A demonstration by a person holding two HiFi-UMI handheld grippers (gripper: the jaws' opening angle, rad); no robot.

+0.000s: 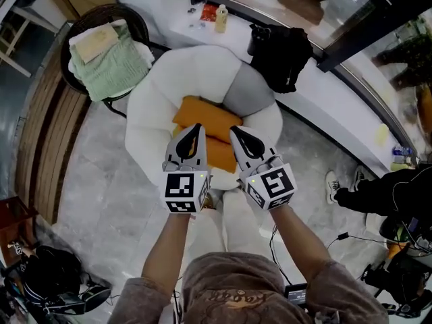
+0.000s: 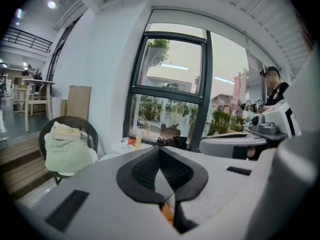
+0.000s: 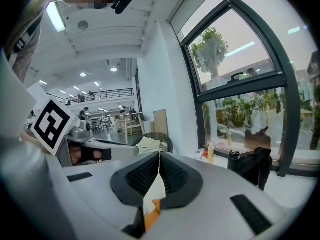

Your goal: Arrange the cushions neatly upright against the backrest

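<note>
Two grippers hang side by side over one white armchair (image 1: 150, 110). The left gripper (image 1: 197, 127) has its fingers pressed together at the tips with nothing between them. The right gripper (image 1: 233, 131) is the same, fingers closed on each other and empty. In each gripper view a narrow slit below the meeting tips shows a sliver of orange from underneath.

We count three cushions on the armchair. As far as we can tell, two are orange: the rear orange cushion (image 1: 199, 110) lies flat on the seat, and the front orange cushion (image 1: 219, 154) lies partly under it, towards us. One grey cushion (image 1: 248, 90) sits at the back right, against the backrest. From the head view, both sets of fingertips sit over the two orange cushions, the left tips above the seam between them and the right tips just beside the front one. We cannot tell whether they touch the fabric.

One wicker chair (image 1: 101, 13) stands to the left, holding one green blanket (image 1: 113, 67). One black bag (image 1: 282, 54) rests on the white ledge (image 1: 324, 110) behind, near one small bottle (image 1: 221, 17) whose label is too small to read. Each gripper carries a cube with black-and-white square patterns, not letters.
</note>
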